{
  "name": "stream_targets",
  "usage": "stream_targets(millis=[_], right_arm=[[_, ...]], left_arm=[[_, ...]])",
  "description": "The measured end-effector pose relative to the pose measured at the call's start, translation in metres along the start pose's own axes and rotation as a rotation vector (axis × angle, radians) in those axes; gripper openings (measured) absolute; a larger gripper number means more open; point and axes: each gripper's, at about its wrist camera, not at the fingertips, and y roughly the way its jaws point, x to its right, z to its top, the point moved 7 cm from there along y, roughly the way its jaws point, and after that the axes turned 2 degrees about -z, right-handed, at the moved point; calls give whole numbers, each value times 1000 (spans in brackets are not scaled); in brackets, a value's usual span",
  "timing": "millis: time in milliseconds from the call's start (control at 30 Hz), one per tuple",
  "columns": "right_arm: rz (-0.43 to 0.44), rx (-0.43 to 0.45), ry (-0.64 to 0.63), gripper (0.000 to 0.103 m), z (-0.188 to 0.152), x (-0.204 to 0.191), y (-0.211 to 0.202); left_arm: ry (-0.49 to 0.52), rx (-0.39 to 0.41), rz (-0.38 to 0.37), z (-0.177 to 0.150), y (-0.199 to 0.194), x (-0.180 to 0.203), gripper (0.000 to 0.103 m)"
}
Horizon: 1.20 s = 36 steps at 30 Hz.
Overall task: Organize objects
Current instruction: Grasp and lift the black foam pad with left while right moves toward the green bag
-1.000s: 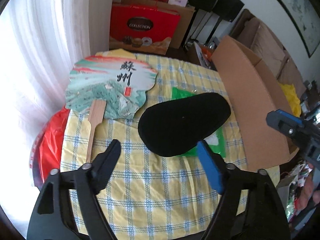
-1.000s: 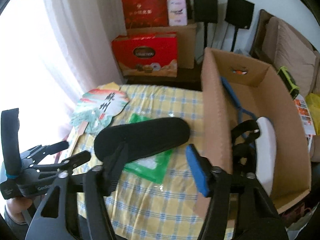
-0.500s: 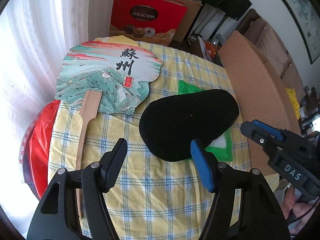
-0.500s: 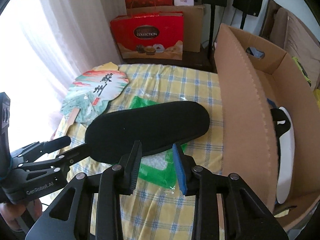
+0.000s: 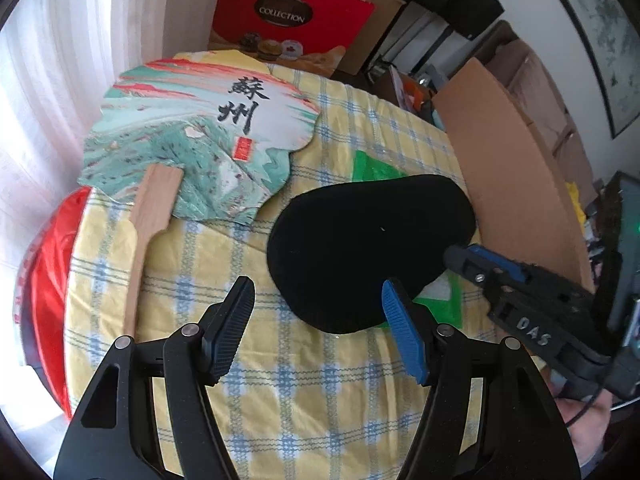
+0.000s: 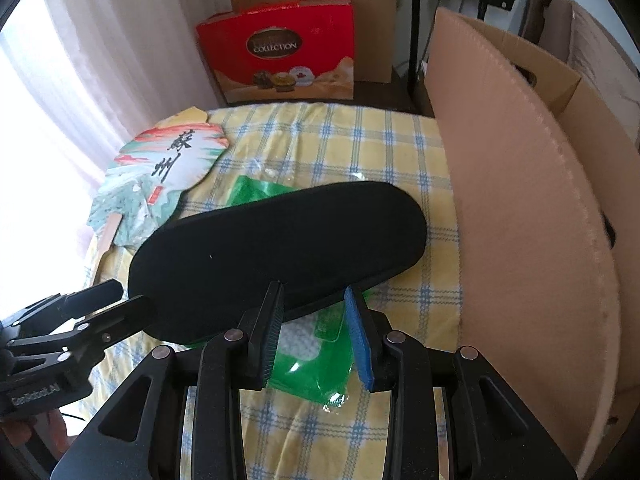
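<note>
A black oval pad [image 5: 368,248] lies on the yellow checked tablecloth [image 5: 280,380], partly over a green plastic bag [image 5: 372,166]. In the right wrist view the pad [image 6: 280,248] fills the middle, the bag [image 6: 320,364] under it. A painted paper fan [image 5: 200,140] with a wooden handle lies to the left. My left gripper [image 5: 316,308] is open, at the pad's near edge. My right gripper [image 6: 312,312] is open, its jaws narrowed, either side of the pad's near edge. It also shows in the left wrist view [image 5: 460,258], touching the pad's right end.
A large open cardboard box [image 6: 528,216] stands right of the table, its tall wall next to the pad. A red gift box [image 6: 280,52] and other boxes stand behind the table. A red bag [image 5: 44,272] hangs at the left edge. White curtains are on the left.
Both grippers moved closer to the black pad. My right gripper's jaws have narrowed and now reach the pad's near edge. The pad and fan have not moved.
</note>
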Motion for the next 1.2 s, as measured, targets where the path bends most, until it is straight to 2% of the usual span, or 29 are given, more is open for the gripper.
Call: stream_targets(millis=[133, 300, 433, 567, 600, 833, 1000, 1200], right_arm=[[14, -19, 4, 31, -4, -2, 7], [32, -23, 8, 31, -5, -1, 8], [29, -24, -9, 32, -4, -2, 9], [35, -29, -16, 32, -6, -4, 9], [35, -30, -18, 31, -6, -5, 8], [53, -37, -20, 32, -8, -7, 3], [47, 4, -2, 44, -2, -1, -13], [59, 23, 37, 59, 7, 6, -18]], left_arm=[[-41, -13, -85, 1, 2, 3, 62], [-73, -10, -123, 2, 5, -1, 61], [-131, -25, -186, 0, 10, -6, 52], [-160, -27, -169, -1, 15, -10, 36], [-164, -27, -163, -1, 16, -11, 29], [-199, 15, -192, 4, -1, -14, 18], [-142, 31, -177, 7, -29, -11, 15], [-154, -4, -130, -3, -50, -38, 16]])
